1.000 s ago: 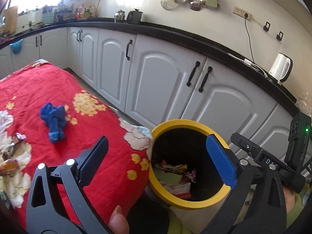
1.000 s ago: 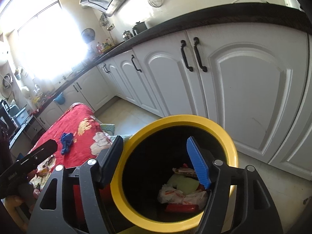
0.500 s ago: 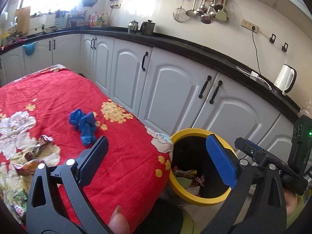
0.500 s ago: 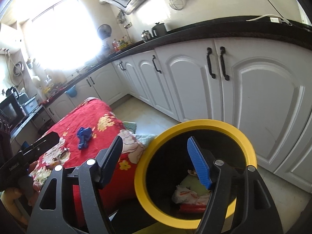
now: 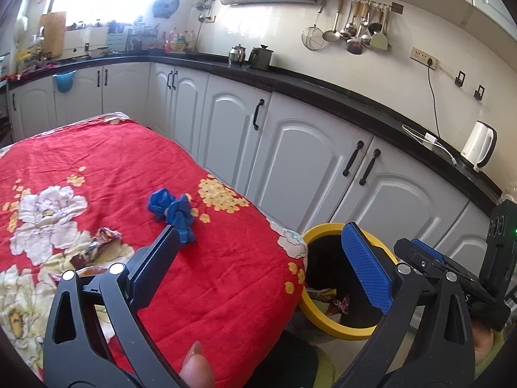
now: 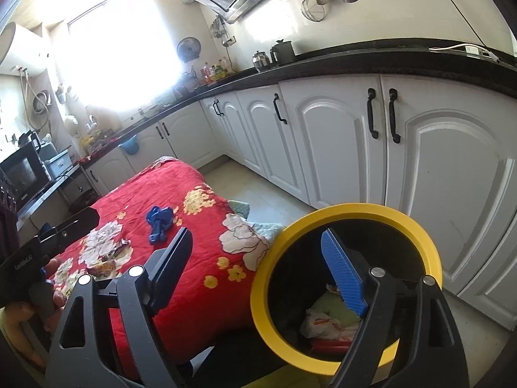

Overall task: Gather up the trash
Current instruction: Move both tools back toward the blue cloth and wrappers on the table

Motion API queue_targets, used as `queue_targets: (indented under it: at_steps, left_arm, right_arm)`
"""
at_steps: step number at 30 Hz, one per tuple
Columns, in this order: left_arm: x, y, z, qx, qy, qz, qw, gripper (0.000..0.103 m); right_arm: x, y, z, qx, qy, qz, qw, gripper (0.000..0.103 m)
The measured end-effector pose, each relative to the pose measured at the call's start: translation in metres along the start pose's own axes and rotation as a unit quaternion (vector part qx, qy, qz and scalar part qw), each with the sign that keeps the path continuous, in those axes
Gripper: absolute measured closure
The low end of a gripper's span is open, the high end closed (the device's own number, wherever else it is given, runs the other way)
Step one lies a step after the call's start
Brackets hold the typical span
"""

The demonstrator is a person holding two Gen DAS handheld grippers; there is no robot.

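Note:
A black bin with a yellow rim (image 5: 323,320) (image 6: 355,213) stands on the floor at the corner of the table and holds wrappers (image 6: 323,323). On the red flowered tablecloth (image 5: 135,168) (image 6: 181,291) lies a crumpled blue piece of trash (image 5: 173,210) (image 6: 158,220), with crinkled wrappers (image 5: 100,245) (image 6: 103,263) nearer the front. My left gripper (image 5: 260,229) is open and empty, above the table's near corner. My right gripper (image 6: 255,232) hangs over the bin's left rim; its jaws are opening with nothing between them.
White cabinets (image 5: 290,161) under a black counter (image 5: 355,106) run behind the bin. A white kettle (image 5: 480,145) stands on the counter. A strip of floor (image 6: 258,190) lies between table and cabinets. A microwave (image 6: 22,174) sits far left.
Both grippers have drawn back and up from the bin, so the bin looks smaller and more of the table shows. The right gripper's jaws stand wider than before.

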State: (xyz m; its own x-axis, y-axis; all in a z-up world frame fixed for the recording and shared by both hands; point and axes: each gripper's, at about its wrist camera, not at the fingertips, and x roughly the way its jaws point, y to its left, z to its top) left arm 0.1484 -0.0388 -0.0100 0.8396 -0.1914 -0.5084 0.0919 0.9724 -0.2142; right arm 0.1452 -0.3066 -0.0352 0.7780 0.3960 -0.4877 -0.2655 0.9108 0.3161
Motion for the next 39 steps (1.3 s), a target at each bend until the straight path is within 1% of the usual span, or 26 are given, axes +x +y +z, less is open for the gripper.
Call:
queue_targets:
  at_steps: [2,10,19,22,30,34,39]
  left_arm:
    - [-0.003,0.004,0.001,-0.001,-0.002,0.004,1.0,0.011]
    - [-0.015,0.024,0.002,-0.009,-0.011,0.022,0.9996,0.011]
    - [-0.026,0.058,0.001,-0.026,-0.012,0.05,0.9983,0.011]
    - [-0.03,0.073,0.001,-0.033,-0.012,0.062,0.9975,0.011]
    - [-0.037,0.117,-0.001,-0.068,-0.01,0.094,0.9932,0.011]
    - [-0.041,0.135,0.004,-0.076,-0.013,0.107,0.9912,0.011]
    - [-0.042,0.161,0.007,-0.092,-0.007,0.12,0.9885,0.011]
  right_arm:
    - [0.001,0.004,0.0,-0.002,-0.001,0.002,1.0,0.019]
    - [0.008,0.026,0.0,-0.016,0.006,0.018,1.0,0.019]
    - [0.027,0.064,0.002,-0.039,0.017,0.042,0.998,0.019]
    - [0.037,0.078,0.0,-0.051,0.024,0.048,0.997,0.019]
    - [0.072,0.115,0.0,-0.078,0.05,0.067,0.993,0.019]
    - [0.094,0.128,0.001,-0.089,0.064,0.068,0.992,0.019]
    - [0.126,0.144,-0.001,-0.108,0.083,0.064,0.989,0.02]
